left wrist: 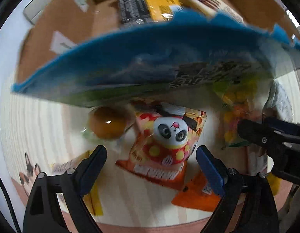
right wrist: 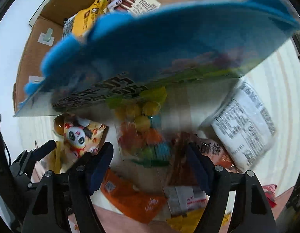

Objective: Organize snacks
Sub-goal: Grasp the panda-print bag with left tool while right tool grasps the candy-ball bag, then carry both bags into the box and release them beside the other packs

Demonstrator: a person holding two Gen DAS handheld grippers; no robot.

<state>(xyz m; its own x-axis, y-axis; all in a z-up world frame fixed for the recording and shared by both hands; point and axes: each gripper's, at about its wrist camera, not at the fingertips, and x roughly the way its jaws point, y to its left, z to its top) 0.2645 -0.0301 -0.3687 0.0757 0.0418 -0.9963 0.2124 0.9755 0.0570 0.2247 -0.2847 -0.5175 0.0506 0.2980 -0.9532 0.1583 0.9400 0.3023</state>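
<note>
Claws [left wrist: 151,156] [right wrist: 150,155] spread over snack pile; blue bag [left wrist: 130,58] blocks cardboard box [left wrist: 62,19].

Bright even light; heavy motion blur on blue bag [left wrist: 130,58]; fisheye edges bent.

blue snack bag [left wrist: 130,64] blocking the cardboard box [left wrist: 58,25], snacks crowded below

The left gripper [left wrist: 151,155] stands wide apart over a red-orange panda-printed snack packet [left wrist: 165,145]. At twelve o'clock, a blurred blue snack bag [left wrist: 130,62]; at three, the right gripper [left wrist: 247,130].
</note>
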